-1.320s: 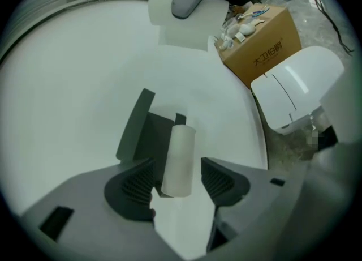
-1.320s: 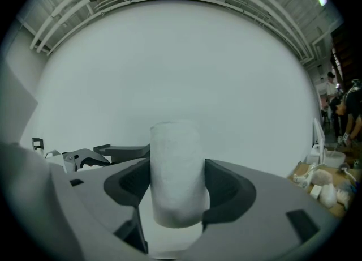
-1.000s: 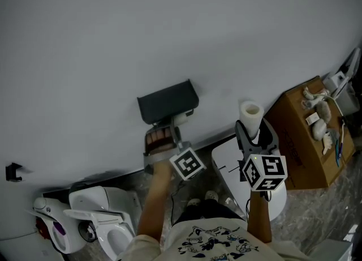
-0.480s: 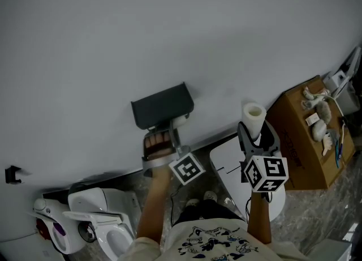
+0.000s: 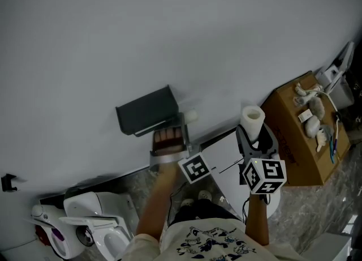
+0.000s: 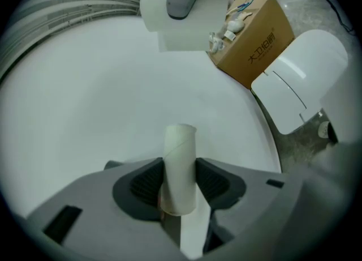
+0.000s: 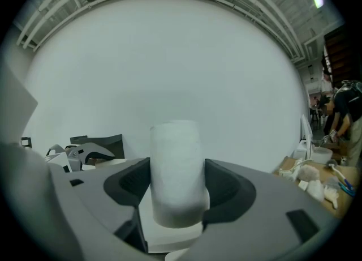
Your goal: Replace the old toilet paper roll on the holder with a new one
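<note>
Left claw (image 6: pixel 180 182), just closed in, pinches the old tube (image 6: pixel 180 161); carry it well clear of the holder (image 5: pixel 146 111) so right claw (image 7: pixel 176 189), clamping the new roll (image 7: pixel 175 161), gets room.

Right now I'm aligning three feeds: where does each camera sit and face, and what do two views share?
Head view: on the head, facing steeply down at wall and holder; arms, left gripper, right gripper show.
Left gripper view: along its jaws, just closed on the cardboard tube, toward the wall.
Right gripper view: along its jaws, clamping the new roll, toward the wall.
Head and left gripper views share new roll and box.
</note>
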Action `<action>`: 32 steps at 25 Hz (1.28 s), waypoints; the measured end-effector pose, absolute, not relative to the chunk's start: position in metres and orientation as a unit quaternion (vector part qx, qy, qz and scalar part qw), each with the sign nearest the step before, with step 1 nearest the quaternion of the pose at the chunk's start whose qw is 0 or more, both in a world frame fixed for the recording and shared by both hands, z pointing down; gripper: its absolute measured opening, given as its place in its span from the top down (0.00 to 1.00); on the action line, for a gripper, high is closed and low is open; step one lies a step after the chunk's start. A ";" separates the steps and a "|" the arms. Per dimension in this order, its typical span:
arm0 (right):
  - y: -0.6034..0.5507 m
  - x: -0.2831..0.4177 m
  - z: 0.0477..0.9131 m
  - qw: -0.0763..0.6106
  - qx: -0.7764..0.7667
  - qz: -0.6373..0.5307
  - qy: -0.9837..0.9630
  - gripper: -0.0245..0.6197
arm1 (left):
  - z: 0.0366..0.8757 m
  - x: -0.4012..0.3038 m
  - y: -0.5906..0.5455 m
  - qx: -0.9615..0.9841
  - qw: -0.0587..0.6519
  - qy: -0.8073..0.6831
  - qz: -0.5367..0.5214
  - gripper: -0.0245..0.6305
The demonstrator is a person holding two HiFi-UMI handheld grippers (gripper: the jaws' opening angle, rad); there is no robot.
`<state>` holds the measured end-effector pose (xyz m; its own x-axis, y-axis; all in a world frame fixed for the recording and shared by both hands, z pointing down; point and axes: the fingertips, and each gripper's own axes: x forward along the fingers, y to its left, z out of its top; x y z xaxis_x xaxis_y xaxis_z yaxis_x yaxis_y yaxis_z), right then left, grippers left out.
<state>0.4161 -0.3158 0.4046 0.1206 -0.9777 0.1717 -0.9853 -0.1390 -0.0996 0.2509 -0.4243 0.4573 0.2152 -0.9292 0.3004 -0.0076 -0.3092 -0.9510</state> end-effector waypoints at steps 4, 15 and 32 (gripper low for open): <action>-0.310 0.429 0.407 0.018 0.757 0.100 -0.645 0.49 | 0.454 0.273 -0.418 -0.639 0.470 0.362 -0.490 0.68; -0.300 0.438 0.405 0.015 0.764 0.098 -0.637 0.49 | 0.437 0.295 -0.396 -0.707 0.438 0.371 -0.413 0.68; -0.314 0.384 0.390 0.012 0.729 0.086 -0.679 0.49 | 0.384 0.220 -0.367 -0.880 0.148 0.427 -0.143 0.68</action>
<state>0.3843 -0.3139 0.3905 0.0631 -0.9879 0.1415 -0.9921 -0.0775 -0.0987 0.2201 -0.3674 0.3842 0.5944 -0.7942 0.1261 -0.7092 -0.5917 -0.3833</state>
